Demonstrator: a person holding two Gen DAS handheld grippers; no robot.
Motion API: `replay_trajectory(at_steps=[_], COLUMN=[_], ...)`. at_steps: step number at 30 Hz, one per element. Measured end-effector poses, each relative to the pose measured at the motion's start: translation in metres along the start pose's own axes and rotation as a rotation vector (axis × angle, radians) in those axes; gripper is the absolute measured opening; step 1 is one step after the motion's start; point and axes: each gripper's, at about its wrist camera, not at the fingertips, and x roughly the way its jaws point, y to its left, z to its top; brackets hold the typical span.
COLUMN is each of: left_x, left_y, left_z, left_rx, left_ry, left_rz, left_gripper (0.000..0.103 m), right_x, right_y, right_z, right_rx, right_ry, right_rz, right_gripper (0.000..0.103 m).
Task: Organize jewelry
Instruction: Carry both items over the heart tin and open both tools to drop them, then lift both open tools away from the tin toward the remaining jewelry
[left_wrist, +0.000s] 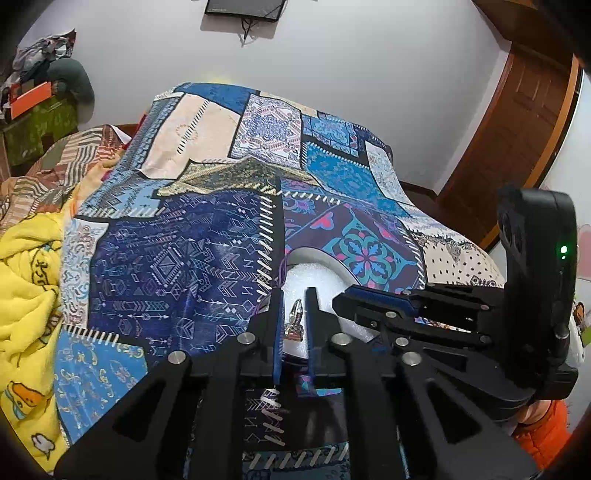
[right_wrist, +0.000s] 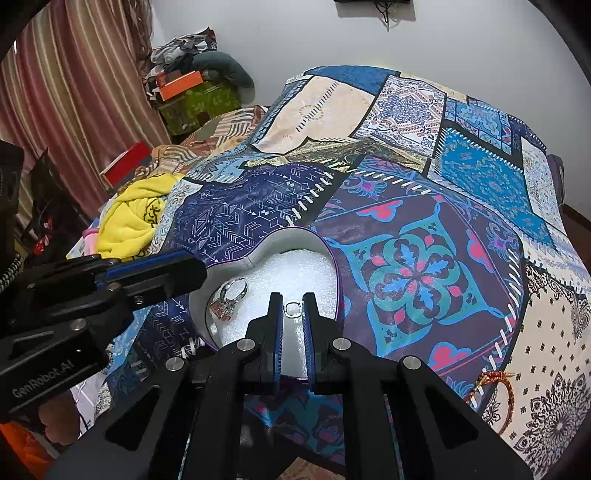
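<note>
Over the heart-shaped box (right_wrist: 325, 254) on the patchwork bedspread (right_wrist: 424, 192), the right gripper (right_wrist: 293, 308) is pinching a small ring (right_wrist: 291, 308) for placing, needing release onto the white foam (right_wrist: 295, 269), while the left gripper (left_wrist: 294, 314), jaws nearly together, is straddling the stone ring (left_wrist: 295, 319) lying inside.

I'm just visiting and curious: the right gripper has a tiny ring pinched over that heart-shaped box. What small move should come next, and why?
Probably open the right gripper and let the small ring settle onto the white foam. It is pinched at the fingertips just over the heart-shaped box, where a larger stone ring already lies, so only the release seems left.
</note>
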Motion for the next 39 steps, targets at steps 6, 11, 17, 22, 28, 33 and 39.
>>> replay_trajectory(at_steps=[6, 11, 17, 22, 28, 33, 39], left_x=[-0.02, -0.038, -0.06, -0.077, -0.092, -0.098, -0.092], left_y=[-0.005, -0.013, -0.026, -0.038, -0.057, -0.069, -0.082], left_z=[0.004, 0.005, 0.002, -0.003, -0.013, -0.024, -0.039], left_rx=[0.006, 0.023, 0.042, 0.056, 0.095, 0.109, 0.124], left_ry=[-0.039, -0.061, -0.084, -0.098, -0.1, -0.077, -0.026], left_rz=[0.024, 0.039, 0.047, 0.057, 0.071, 0.056, 0.044], left_gripper=[0.029, 0.031, 0.035, 0.044, 0.056, 0.063, 0.063], right_x=[-0.016, -0.036, -0.064, -0.09, -0.122, -0.141, -0.15], right_y=[0.005, 0.006, 0.006, 0.005, -0.005, -0.015, -0.025], right_z=[-0.001, -0.002, -0.004, -0.011, -0.023, -0.042, -0.065], right_rx=[-0.002, 0.005, 0.014, 0.023, 0.057, 0.075, 0.087], right_ry=[-0.036, -0.06, -0.099, -0.14, -0.178, -0.182, -0.148], right_rz=[-0.026, -0.04, -0.062, -0.095, -0.141, -0.181, -0.211], right_gripper=[0.029, 0.029, 0.03, 0.041, 0.044, 0.044, 0.045])
